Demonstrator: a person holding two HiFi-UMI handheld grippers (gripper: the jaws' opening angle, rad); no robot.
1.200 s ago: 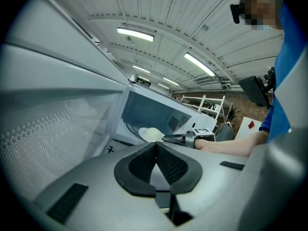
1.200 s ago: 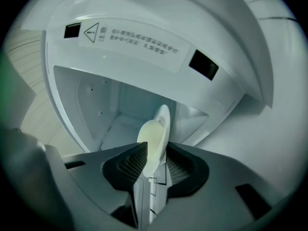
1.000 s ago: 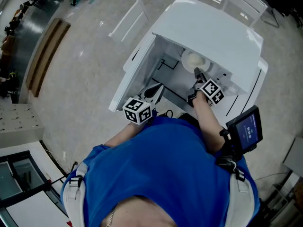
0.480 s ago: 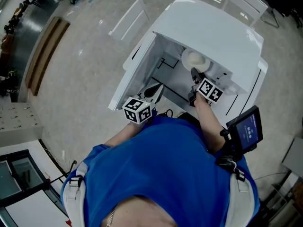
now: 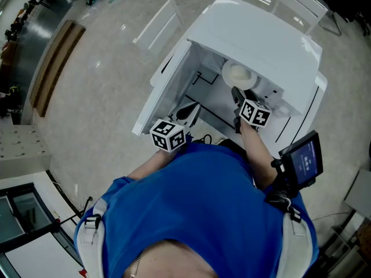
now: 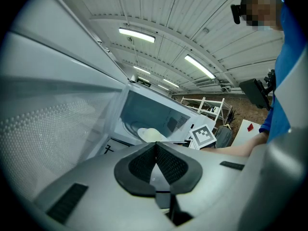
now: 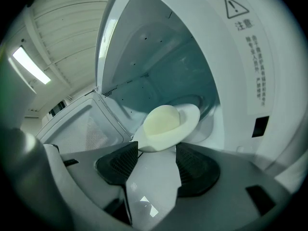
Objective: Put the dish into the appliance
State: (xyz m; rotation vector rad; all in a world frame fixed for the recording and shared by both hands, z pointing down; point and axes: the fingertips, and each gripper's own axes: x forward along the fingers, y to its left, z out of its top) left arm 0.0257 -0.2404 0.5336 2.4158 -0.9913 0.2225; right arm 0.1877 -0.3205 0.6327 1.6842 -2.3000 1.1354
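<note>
The pale round dish [image 5: 237, 74] lies inside the white microwave [image 5: 264, 39], whose door [image 5: 167, 81] hangs open to the left. In the right gripper view the dish [image 7: 166, 123] rests on the turntable, its near rim just at my jaw tips. My right gripper [image 7: 155, 153] [image 5: 236, 92] is opening, and its pads stand apart on either side without pressing the rim. Beside the open door my left gripper [image 5: 189, 113] [image 6: 156, 150] is shut, with nothing between its pads. From the left gripper view the dish [image 6: 152, 134] shows deep in the cavity.
A small dark screen [image 5: 301, 158] sits at the person's right side. A white rack [image 5: 298, 2] stands behind the microwave. On the floor to the left lie a white frame [image 5: 156, 22] and a long wooden board [image 5: 58, 62].
The right gripper's jaws have spread off the dish and the gripper has drawn back a little toward the person. The dish stays in the microwave. The left gripper has not moved.
</note>
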